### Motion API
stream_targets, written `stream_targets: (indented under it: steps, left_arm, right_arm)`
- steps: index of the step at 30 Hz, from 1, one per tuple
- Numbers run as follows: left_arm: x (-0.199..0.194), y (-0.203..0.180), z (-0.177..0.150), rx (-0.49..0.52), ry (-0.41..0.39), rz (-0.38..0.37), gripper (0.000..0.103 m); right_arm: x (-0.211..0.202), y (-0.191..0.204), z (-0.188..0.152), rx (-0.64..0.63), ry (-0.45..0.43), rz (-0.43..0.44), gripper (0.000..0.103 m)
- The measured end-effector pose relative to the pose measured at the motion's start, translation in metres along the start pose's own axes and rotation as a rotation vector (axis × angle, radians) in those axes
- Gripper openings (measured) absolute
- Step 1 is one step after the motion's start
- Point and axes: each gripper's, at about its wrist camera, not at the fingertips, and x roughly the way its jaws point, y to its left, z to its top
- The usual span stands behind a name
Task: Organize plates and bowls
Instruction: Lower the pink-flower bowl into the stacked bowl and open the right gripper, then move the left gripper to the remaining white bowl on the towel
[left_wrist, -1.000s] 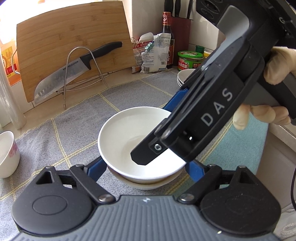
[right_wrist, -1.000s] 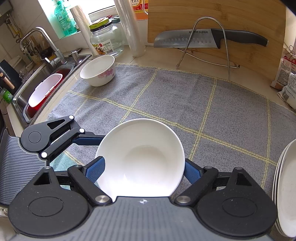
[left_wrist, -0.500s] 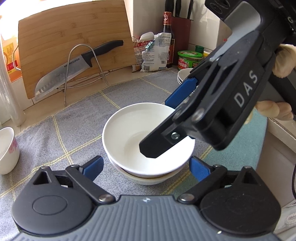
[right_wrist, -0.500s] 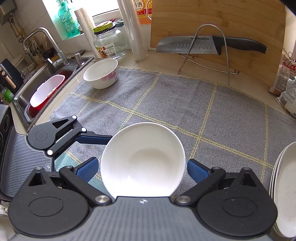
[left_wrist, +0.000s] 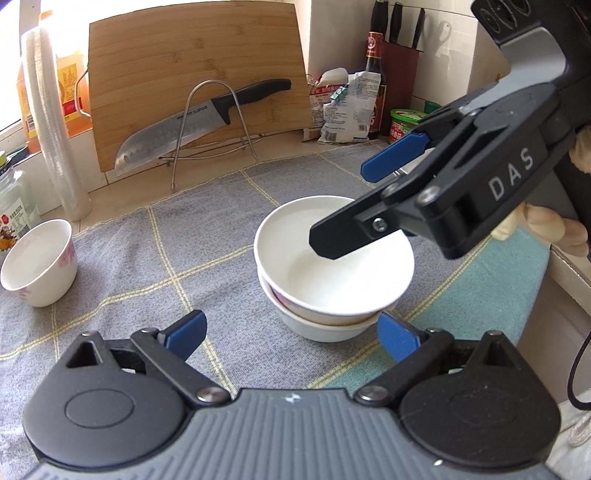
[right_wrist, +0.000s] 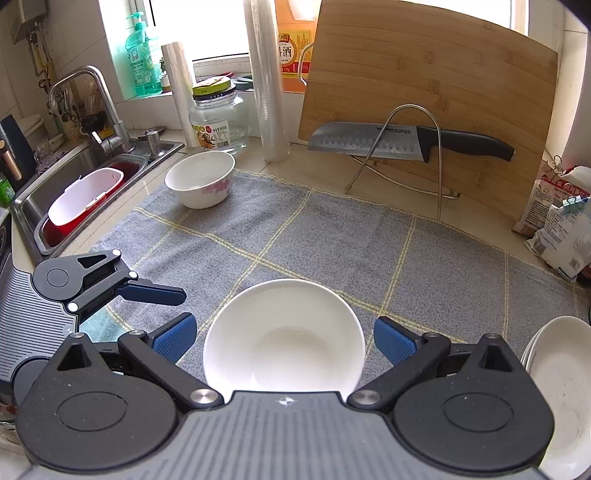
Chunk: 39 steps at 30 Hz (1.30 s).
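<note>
Two white bowls sit nested as a stack on the grey checked cloth; the top bowl shows in the right wrist view. My left gripper is open just in front of the stack, touching nothing. My right gripper is open above the stack, its blue pads standing off either side of the top bowl. It also shows in the left wrist view, hanging over the bowl. A flowered bowl stands apart at the cloth's far left corner. A plate stack lies at the right.
A bamboo cutting board and a knife on a wire rack stand at the back. A sink with a red and white basin lies at the left. A jar, rolls, bottles and food bags line the counter.
Both grippers have opened and drawn back from the nested bowls. The right gripper has lifted up and away. The stack stays put on the cloth.
</note>
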Motion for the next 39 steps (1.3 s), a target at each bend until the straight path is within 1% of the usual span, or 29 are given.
stream_targets:
  steps: [3,9,16,19,24,27,30,34,39]
  left_arm:
    - [-0.003,0.006,-0.002,-0.04,0.019,0.052,0.098]
    - [-0.006,0.017,-0.002,-0.118,0.05,0.157,0.098]
    - [-0.014,0.032,-0.001,-0.168,0.063,0.266,0.098]
    - [-0.016,0.04,-0.003,-0.172,0.065,0.292,0.098]
    - [-0.02,0.059,-0.006,-0.17,0.052,0.271,0.098]
    - [-0.02,0.075,-0.008,-0.147,0.054,0.248,0.098]
    - [-0.021,0.093,-0.013,-0.127,0.071,0.221,0.098]
    - [-0.028,0.121,-0.019,-0.101,0.071,0.184,0.098]
    - [-0.033,0.16,-0.023,-0.076,0.065,0.151,0.098]
  right_arm:
    - [0.0,-0.003,0.002,-0.003,-0.032,0.008,0.103]
    - [0.001,-0.008,0.006,-0.054,-0.073,0.019,0.103]
    - [0.005,-0.006,0.007,-0.096,-0.087,0.047,0.103]
    - [0.007,-0.001,0.007,-0.1,-0.079,0.039,0.103]
    - [0.009,0.013,0.009,-0.094,-0.078,0.0,0.103]
    - [0.014,0.024,0.011,-0.081,-0.073,-0.029,0.103]
    - [0.022,0.043,0.017,-0.053,-0.059,-0.068,0.103]
    - [0.034,0.075,0.027,-0.057,-0.06,-0.119,0.103]
    - [0.054,0.109,0.038,-0.06,-0.058,-0.148,0.103]
